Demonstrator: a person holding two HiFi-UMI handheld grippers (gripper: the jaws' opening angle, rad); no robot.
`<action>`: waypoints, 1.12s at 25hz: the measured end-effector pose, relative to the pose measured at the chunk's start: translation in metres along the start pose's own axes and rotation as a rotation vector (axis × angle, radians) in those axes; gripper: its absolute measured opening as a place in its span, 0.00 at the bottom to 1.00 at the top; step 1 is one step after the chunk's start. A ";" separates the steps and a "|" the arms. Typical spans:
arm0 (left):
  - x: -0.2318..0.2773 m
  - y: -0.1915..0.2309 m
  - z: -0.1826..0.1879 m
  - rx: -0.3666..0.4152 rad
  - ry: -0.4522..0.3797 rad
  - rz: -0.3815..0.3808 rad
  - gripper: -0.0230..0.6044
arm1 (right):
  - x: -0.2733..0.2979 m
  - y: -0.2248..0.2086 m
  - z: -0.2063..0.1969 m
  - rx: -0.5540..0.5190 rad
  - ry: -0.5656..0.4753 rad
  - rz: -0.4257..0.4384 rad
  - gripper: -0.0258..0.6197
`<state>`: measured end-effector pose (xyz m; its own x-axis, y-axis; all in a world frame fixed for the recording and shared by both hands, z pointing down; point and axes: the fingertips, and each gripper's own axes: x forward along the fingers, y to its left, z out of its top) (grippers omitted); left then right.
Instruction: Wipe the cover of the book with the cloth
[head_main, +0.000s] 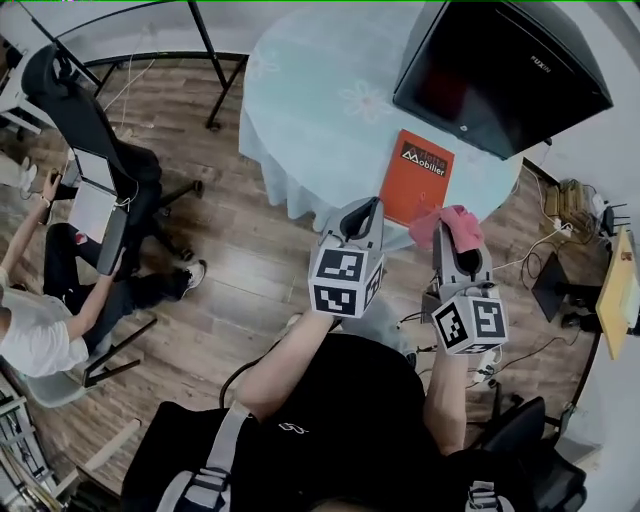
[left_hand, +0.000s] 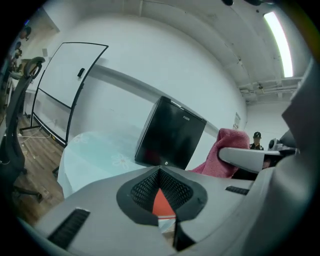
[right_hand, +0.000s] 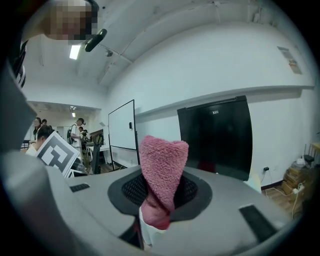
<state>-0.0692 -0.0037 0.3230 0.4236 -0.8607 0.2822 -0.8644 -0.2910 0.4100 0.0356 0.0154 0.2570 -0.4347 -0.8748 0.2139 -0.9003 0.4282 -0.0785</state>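
Wiping has not begun: the right claw (head_main: 457, 243) pinches the cloth (head_main: 449, 223) near the book (head_main: 416, 176); the left claw (head_main: 362, 216) is pressed together, empty. Next, I think, the cloth must go down onto the cover.

Head view: high above the person, facing steeply down on the round table in pale blue cloth (head_main: 300, 110), the black flat screen (head_main: 500, 70) and the orange paperback book (head_main: 416, 175) at the table's near edge. Left gripper view: low, close, tilted up past the book (left_hand: 161, 202) to that screen (left_hand: 172, 137). Right gripper view: aimed higher, same screen (right_hand: 215, 135). Both gripper views share the white board on a stand (left_hand: 65, 85), seen smaller from the right (right_hand: 121, 125).
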 end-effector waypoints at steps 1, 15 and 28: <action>0.013 -0.002 -0.004 -0.002 0.021 0.003 0.06 | 0.007 -0.009 -0.002 0.008 0.004 0.004 0.19; 0.138 -0.053 0.010 0.078 0.094 0.009 0.06 | 0.074 -0.132 0.015 0.089 0.003 0.061 0.19; 0.156 -0.039 -0.012 0.045 0.161 0.052 0.06 | 0.090 -0.133 -0.003 0.139 0.053 0.137 0.19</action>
<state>0.0334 -0.1215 0.3611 0.4129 -0.7983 0.4384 -0.8960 -0.2695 0.3530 0.1162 -0.1196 0.2894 -0.5548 -0.7957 0.2430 -0.8289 0.5035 -0.2436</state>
